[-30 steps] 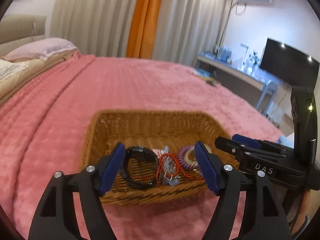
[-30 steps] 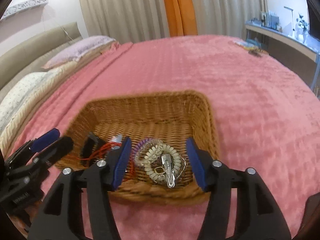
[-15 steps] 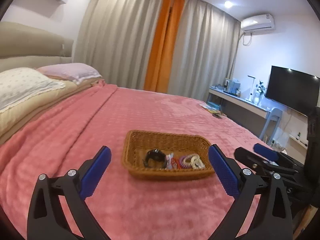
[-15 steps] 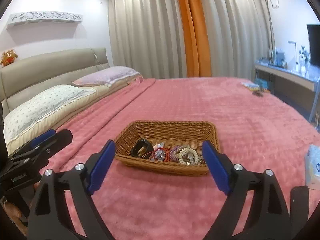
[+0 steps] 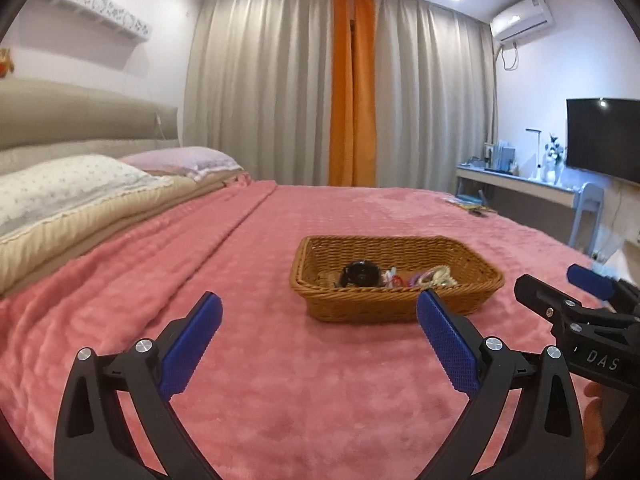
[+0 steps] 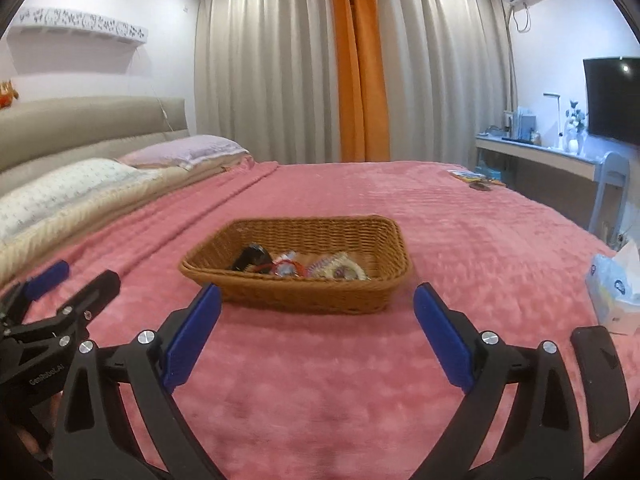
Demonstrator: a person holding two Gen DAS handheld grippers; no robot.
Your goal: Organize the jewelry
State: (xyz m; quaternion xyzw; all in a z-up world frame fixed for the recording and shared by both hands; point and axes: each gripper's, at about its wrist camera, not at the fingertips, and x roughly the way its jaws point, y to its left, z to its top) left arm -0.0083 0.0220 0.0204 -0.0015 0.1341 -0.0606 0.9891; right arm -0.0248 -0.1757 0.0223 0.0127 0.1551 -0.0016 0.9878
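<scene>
A wicker basket (image 5: 396, 284) sits on the pink blanket (image 5: 280, 360) of the bed, well in from every edge and nearer the foot edge than the pillows (image 5: 60, 188) at the head. Inside it, along the near wall, the jewelry lies in a loose row: a black band (image 5: 359, 273) at the left end, a red cord (image 6: 285, 266) with small pale pieces in the middle, then a purple coil (image 6: 318, 266) and a cream coil (image 6: 347, 267) at the right end. The far half of the basket floor is bare weave.

The left hand-held gripper (image 5: 318, 334) is released, its blue pads spread wide over bare blanket on the near side of the basket, with nothing between them. The right hand-held gripper (image 6: 316, 326) is also released, and its jaws have just been opening further; only blanket and the basket's near wall show between its pads, and neither pad touches the basket. Each gripper appears at the edge of the other's view, side by side and apart.

Near the bed's right edge lie a tissue pack (image 6: 612, 292) and a dark phone (image 6: 600, 380). A few small items (image 6: 476, 178) rest at the far right corner of the bed.
</scene>
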